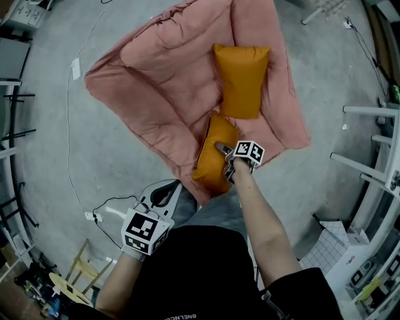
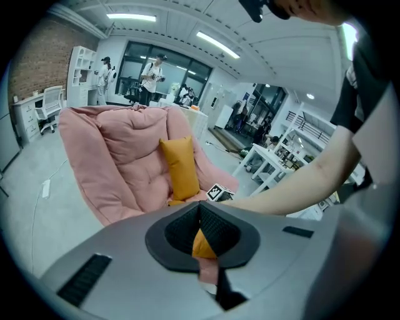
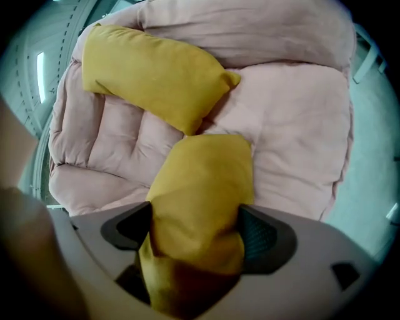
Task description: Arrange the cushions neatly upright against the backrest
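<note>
Pink floor sofa (image 1: pixel 156 94) holds two orange cushions. The far cushion (image 1: pixel 240 78) lies against the backrest. The near cushion (image 1: pixel 211 159) lies at the front edge, its end between the right gripper (image 1: pixel 225 161) jaws, which grasp it. The left gripper (image 1: pixel 161 195) jaws are clenched and empty, well apart from the sofa.

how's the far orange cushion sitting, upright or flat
Upright: in the left gripper view the far cushion stands on end, leaning against the pink chair's backrest.

Grey concrete floor (image 1: pixel 75 150), a brick wall (image 2: pixel 34 72), glass partitions (image 2: pixel 187 72), white shelving (image 2: pixel 78 75) and ceiling strip lights (image 2: pixel 131 17).
</note>
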{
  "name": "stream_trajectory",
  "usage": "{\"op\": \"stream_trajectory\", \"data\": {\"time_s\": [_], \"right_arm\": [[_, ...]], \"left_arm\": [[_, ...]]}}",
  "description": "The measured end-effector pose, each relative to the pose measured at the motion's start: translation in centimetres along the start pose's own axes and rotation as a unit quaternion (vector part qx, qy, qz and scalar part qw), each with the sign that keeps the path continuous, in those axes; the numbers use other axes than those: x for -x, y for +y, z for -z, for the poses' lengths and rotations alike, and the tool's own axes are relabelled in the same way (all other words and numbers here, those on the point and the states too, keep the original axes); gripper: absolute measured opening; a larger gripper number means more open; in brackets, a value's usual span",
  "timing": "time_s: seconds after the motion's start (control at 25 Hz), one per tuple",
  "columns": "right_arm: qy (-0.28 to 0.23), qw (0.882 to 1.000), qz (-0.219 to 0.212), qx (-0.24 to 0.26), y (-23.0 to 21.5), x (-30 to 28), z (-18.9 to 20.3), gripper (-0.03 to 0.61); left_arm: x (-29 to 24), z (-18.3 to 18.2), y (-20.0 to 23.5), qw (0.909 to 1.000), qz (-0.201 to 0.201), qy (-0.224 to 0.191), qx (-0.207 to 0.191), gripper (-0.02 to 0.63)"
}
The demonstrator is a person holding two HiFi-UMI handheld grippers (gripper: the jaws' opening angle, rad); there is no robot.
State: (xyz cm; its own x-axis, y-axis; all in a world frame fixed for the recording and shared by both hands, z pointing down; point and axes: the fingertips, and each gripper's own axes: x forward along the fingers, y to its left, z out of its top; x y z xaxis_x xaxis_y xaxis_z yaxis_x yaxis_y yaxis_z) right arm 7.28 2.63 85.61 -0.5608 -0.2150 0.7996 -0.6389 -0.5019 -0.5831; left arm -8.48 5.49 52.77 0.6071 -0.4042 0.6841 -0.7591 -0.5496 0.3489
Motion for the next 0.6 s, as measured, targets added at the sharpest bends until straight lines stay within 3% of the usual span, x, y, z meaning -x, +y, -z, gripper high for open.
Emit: {"op": "stream_trajectory", "data": {"time_s": [0.16,0.28,0.48,0.6], "right_arm": [[0.001,1.000,-0.006,0.019,0.5,0.9,0.3,0.360],[0.005,0.998,-0.016,0.055,1.6,1.9,0.1,0.330],[0.015,0.981,-0.016,0.192,4.5,3.9,-0.6,0.320],[0.031,0.969,-0.005,0.243,4.7,5.1,-0.7,0.313]], "left_arm": [[-0.6,-0.4,0.1,0.9999,0.005,-0.001,0.010,0.012],[-1.0,-1.1,-0.2,0.9998,0.006,-0.008,0.018,0.012],[-1.4,-2.3,-1.0,0.9992,-0.005,-0.027,0.030,0.012],[-1.1,-2.5,-1.4,0.9983,-0.019,-0.037,0.042,0.012]]}}
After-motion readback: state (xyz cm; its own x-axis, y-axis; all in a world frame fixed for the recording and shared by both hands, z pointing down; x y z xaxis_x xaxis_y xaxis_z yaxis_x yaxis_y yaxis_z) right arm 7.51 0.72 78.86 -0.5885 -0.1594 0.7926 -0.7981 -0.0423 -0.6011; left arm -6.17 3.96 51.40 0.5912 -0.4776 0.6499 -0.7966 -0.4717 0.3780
